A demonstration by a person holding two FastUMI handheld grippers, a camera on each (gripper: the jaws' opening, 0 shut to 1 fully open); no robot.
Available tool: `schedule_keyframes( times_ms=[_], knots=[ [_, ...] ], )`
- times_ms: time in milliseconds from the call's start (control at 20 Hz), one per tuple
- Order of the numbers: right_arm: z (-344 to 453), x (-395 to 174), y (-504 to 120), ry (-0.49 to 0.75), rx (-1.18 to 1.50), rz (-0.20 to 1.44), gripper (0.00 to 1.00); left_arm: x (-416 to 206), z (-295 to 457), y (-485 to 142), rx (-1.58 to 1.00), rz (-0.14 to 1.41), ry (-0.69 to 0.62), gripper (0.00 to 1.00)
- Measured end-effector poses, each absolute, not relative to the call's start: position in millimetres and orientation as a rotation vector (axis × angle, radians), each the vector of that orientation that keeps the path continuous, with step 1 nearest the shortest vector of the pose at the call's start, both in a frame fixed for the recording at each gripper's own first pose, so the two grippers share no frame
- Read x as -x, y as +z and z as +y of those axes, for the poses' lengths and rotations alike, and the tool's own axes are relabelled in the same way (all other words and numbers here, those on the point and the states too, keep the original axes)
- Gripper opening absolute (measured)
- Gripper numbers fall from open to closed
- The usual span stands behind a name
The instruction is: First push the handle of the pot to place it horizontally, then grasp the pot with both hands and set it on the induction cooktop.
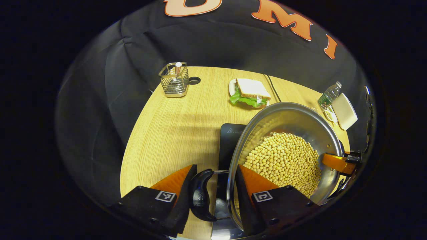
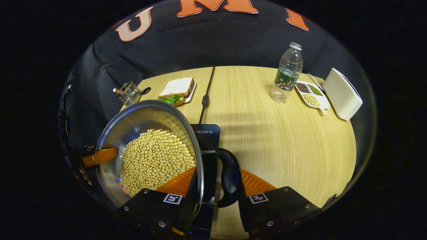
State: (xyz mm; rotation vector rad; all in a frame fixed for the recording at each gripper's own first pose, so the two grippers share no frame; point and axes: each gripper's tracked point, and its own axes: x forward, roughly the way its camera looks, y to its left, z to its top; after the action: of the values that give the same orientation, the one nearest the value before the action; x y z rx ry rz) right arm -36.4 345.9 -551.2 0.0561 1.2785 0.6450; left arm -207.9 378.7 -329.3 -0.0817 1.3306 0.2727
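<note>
A steel pot (image 1: 293,116) full of yellow soybeans (image 1: 283,160) is over the black induction cooktop (image 1: 230,136); I cannot tell whether it rests on it. My left gripper (image 1: 216,170) is shut on the pot's black side handle (image 1: 201,196), one finger outside the handle and the other inside the rim. In the right gripper view the pot (image 2: 140,116) is on the left, over the cooktop (image 2: 206,133). My right gripper (image 2: 218,170) is shut the same way on the opposite handle (image 2: 228,176). Each gripper also shows across the pot: the right gripper (image 1: 337,163), the left gripper (image 2: 96,156).
On the wooden table (image 2: 283,140) are a sandwich on a plate (image 1: 250,93), a wire basket (image 1: 174,80), a water bottle (image 2: 287,73), a divided dish of beans (image 2: 312,93) and a white box (image 2: 343,95). A black cable (image 2: 205,96) runs back from the cooktop.
</note>
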Motion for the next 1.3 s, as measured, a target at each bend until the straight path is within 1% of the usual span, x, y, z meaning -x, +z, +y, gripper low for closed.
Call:
schedule_keyframes(
  times_ms=[350,400,450,500,550,650,700,750,850,900,950,1100,1250,1300],
  knots=[
    [344.8,37.3,-549.4,0.642,-0.089,1.278,0.58,208.7,379.1,-333.2,0.070,1.333,0.252,0.70],
    [345.2,37.3,-550.8,0.652,-0.086,1.271,0.59,206.7,379.6,-333.8,0.055,1.335,0.267,0.74],
    [345.9,38.4,-549.3,0.670,-0.076,1.257,0.57,205.8,378.4,-334.8,0.033,1.335,0.284,0.79],
    [345.7,34.3,-546.3,0.687,-0.067,1.230,0.64,206.7,372.9,-335.1,0.005,1.335,0.297,0.81],
    [344.9,28.7,-542.2,0.697,-0.068,1.195,0.66,206.4,371.2,-335.7,-0.023,1.334,0.310,0.88],
    [340.2,20.2,-530.7,0.726,-0.095,1.140,0.71,209.0,367.4,-332.8,-0.049,1.332,0.347,0.92],
    [334.5,15.1,-526.6,0.733,-0.103,1.118,0.75,211.4,366.5,-329.7,-0.043,1.329,0.374,0.93],
    [328.9,11.0,-521.8,0.747,-0.120,1.099,0.76,211.1,366.3,-324.4,-0.036,1.310,0.404,0.93],
    [313.1,2.6,-507.7,0.765,-0.154,1.052,0.81,205.1,362.0,-299.2,-0.057,1.241,0.464,0.93],
    [304.7,-5.9,-501.5,0.758,-0.158,1.014,0.86,197.7,358.1,-283.0,-0.082,1.199,0.481,0.96],
    [291.1,-15.8,-496.4,0.750,-0.151,0.974,0.87,188.1,351.0,-266.0,-0.110,1.156,0.489,0.93],
    [241.0,-48.1,-475.8,0.748,-0.127,0.862,0.88,149.5,313.7,-206.3,-0.174,1.013,0.479,0.92],
    [172.2,-96.1,-442.2,0.698,-0.085,0.707,0.88,108.3,261.2,-152.3,-0.188,0.854,0.439,0.88],
    [143.9,-111.8,-426.5,0.677,-0.075,0.660,0.88,92.2,245.8,-132.7,-0.180,0.800,0.426,0.88]
  ],
)
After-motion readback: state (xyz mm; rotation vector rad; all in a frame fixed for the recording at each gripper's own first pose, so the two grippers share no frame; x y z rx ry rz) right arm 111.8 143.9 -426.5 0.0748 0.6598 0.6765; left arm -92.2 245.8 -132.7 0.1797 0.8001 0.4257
